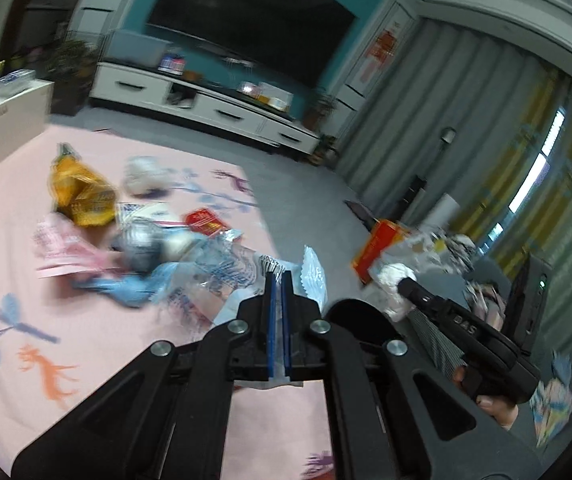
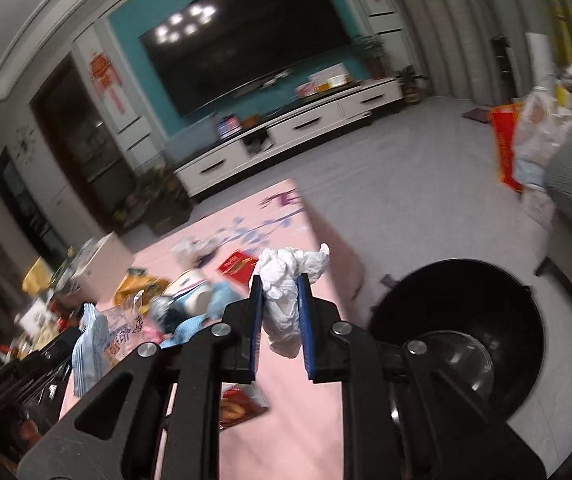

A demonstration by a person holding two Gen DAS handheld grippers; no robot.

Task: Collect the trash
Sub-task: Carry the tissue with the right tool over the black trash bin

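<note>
Two hand-held grippers: both pressed shut on trash, one in each wrist view.
Left hand-held gripper [image 1: 278, 280]: blue pads nearly together, pinching a thin clear plastic wrapper [image 1: 313, 276] whose crinkled edge sticks out past the fingertips to the right.
Right hand-held gripper [image 2: 279, 284]: blue pads clamped on a crumpled white tissue [image 2: 286, 280], which bulges above the fingertips and hangs down between them.
Right gripper from the left view: black body at lower right, a hand [image 1: 498, 408] around its grip, the white wad at its tip.
Black bin [image 2: 458, 332]: just right of the right gripper, on the grey floor beside the pink surface, mouth open, inside glossy.
Pink tabletop [image 1: 5, 208]: below both grippers, printed with blue branches and orange figures.
Trash pile: left of and beyond the grippers on the pink cloth, blurred; a yellow snack bag [image 1: 81, 196], a red packet [image 1: 205, 222], a pink wrapper [image 1: 61, 248], blue and clear plastic.
Near edge: a reddish snack packet [image 2: 241, 404] lies under the right gripper.
Background: large dark television [image 2: 245, 36] on a teal wall above a white low cabinet [image 2: 286, 132]; grey curtains at right.
</note>
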